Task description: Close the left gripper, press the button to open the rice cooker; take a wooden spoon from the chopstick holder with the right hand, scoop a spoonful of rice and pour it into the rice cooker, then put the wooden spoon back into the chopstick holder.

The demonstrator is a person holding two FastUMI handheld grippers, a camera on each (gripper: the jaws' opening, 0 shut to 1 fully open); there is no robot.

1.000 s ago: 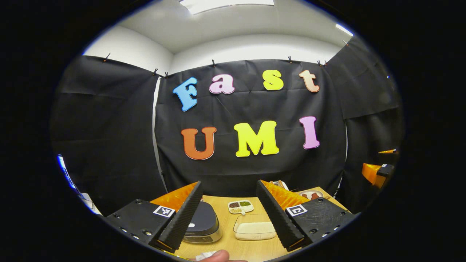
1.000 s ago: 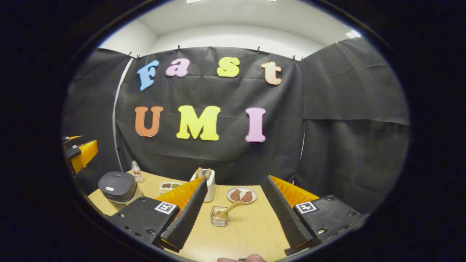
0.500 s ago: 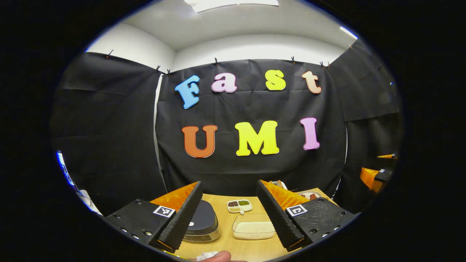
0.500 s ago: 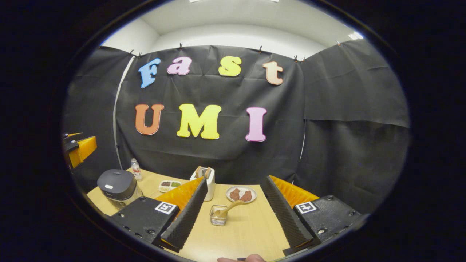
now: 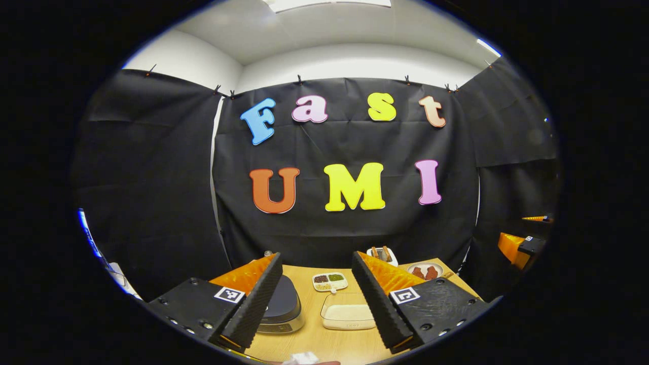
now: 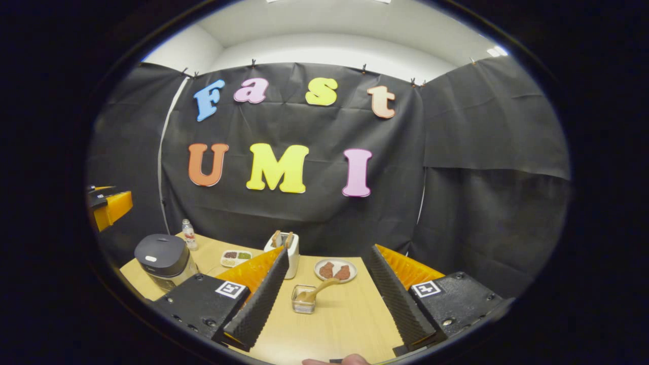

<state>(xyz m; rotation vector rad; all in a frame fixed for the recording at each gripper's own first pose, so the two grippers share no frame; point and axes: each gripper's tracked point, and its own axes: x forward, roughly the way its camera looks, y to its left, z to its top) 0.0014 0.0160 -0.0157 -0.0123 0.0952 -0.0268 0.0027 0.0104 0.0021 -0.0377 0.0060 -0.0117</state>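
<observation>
The dark-lidded rice cooker [image 5: 281, 304], lid down, stands on the wooden table just beyond my left gripper [image 5: 315, 259], partly behind its left finger. That gripper is open and holds nothing. A clear tub of white rice [image 5: 345, 314] lies between its fingers, farther off. In the right gripper view the rice cooker [image 6: 159, 253] is at the far left. A white chopstick holder [image 6: 288, 256] with wooden handles [image 6: 277, 237] sticking out stands behind the left finger of my right gripper [image 6: 328, 251], which is open and empty.
A small glass jar [image 6: 304, 301] with a wooden spoon leaning in it sits between the right gripper's fingers. Behind it are a plate of brown food [image 6: 335, 269], a divided dish of grains [image 6: 236, 257] and a small bottle [image 6: 189, 234]. The black cloth wall closes off the table's far edge.
The left gripper view has tipped down a little, showing more of the table, and its fingers stand slightly closer together. The right gripper has barely moved.
</observation>
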